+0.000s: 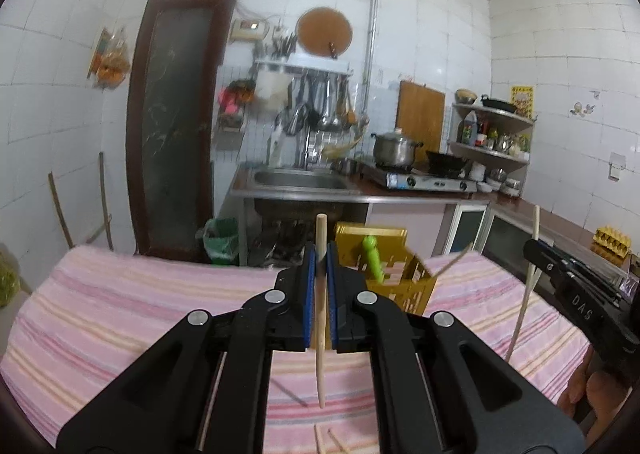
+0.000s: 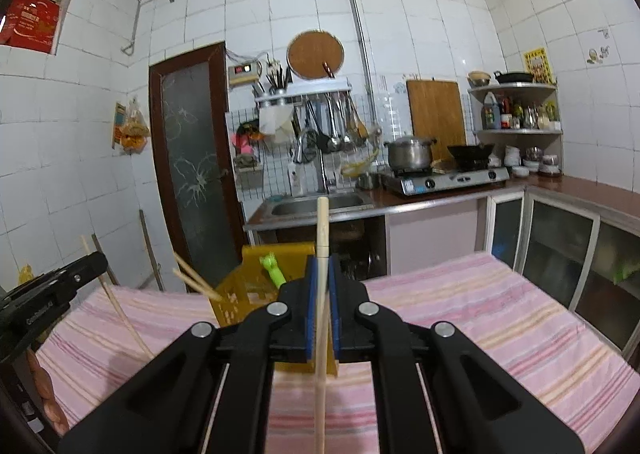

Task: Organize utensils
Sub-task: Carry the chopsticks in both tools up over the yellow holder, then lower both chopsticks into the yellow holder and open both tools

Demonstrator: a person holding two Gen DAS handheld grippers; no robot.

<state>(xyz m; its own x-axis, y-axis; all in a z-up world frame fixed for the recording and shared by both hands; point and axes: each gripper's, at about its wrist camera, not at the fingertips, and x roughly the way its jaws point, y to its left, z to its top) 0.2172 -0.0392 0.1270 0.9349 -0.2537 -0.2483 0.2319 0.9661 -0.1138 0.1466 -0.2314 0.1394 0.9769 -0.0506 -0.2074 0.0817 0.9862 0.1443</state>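
The left gripper point(image 1: 320, 274) is clamped tight on one wooden chopstick point(image 1: 320, 334), which stands nearly upright between its blue pads, tip hanging above the pink striped cloth point(image 1: 140, 314). The right gripper point(image 2: 323, 294) is likewise closed hard on a second chopstick point(image 2: 322, 274), also upright. In the left wrist view the yellow slotted basket point(image 1: 404, 282) sits just beyond the fingers at about one o'clock, holding a green-handled utensil point(image 1: 373, 258) and a couple of chopsticks point(image 2: 196, 280) that lean out over its rim; in the right wrist view it lies toward eleven o'clock. More chopsticks point(image 1: 324, 440) lie on the cloth at six o'clock. The risks, as I judge them: each stick is pinched at one narrow point, so it may pivot or slip; a long lower end could catch the basket's rim and tip the light basket; and the two grippers may collide at the opening.
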